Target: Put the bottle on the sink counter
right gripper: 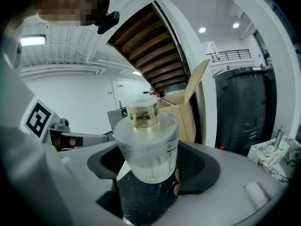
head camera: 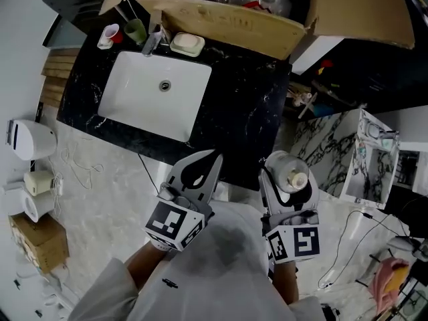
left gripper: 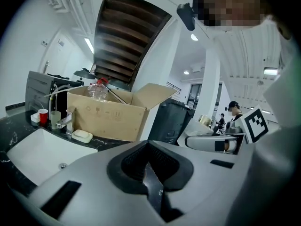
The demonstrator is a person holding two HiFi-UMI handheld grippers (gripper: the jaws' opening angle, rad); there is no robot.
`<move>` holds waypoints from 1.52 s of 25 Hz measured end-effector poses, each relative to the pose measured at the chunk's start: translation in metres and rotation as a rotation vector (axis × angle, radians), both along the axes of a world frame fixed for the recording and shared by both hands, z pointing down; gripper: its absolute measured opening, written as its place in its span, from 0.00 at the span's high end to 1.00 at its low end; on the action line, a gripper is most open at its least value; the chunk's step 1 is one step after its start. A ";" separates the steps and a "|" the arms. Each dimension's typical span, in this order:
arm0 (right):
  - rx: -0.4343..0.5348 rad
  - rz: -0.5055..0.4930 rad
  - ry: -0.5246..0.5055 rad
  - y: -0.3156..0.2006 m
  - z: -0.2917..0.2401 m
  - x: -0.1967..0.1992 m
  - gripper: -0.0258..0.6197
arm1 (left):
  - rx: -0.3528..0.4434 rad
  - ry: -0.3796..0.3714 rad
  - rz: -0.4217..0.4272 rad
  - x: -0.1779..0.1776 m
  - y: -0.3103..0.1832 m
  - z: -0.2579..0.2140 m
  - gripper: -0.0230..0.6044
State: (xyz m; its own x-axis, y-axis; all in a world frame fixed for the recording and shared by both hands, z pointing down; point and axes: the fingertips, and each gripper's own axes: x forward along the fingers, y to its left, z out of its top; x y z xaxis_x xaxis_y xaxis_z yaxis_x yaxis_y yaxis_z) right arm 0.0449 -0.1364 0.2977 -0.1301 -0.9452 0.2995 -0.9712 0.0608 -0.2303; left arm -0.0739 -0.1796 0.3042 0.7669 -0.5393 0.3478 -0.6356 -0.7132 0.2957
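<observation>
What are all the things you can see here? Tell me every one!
sink: one, white, upper left of the head view
counter: one, black marble, around the sink
faucet: one, silver, at the sink's back edge
soap dish: one, pale, right of the faucet
cup: one, green, left of the faucet
cardboard box: one, brown, open, at the counter's back
bottle: one, clear with gold cap, held near the counter's front edge
left gripper: one, white, shut, empty
right gripper: one, white, shut on the bottle
</observation>
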 end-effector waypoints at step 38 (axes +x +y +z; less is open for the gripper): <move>-0.078 -0.144 0.022 -0.204 0.140 0.123 0.43 | -0.112 -0.139 -0.062 0.130 -0.152 0.117 0.95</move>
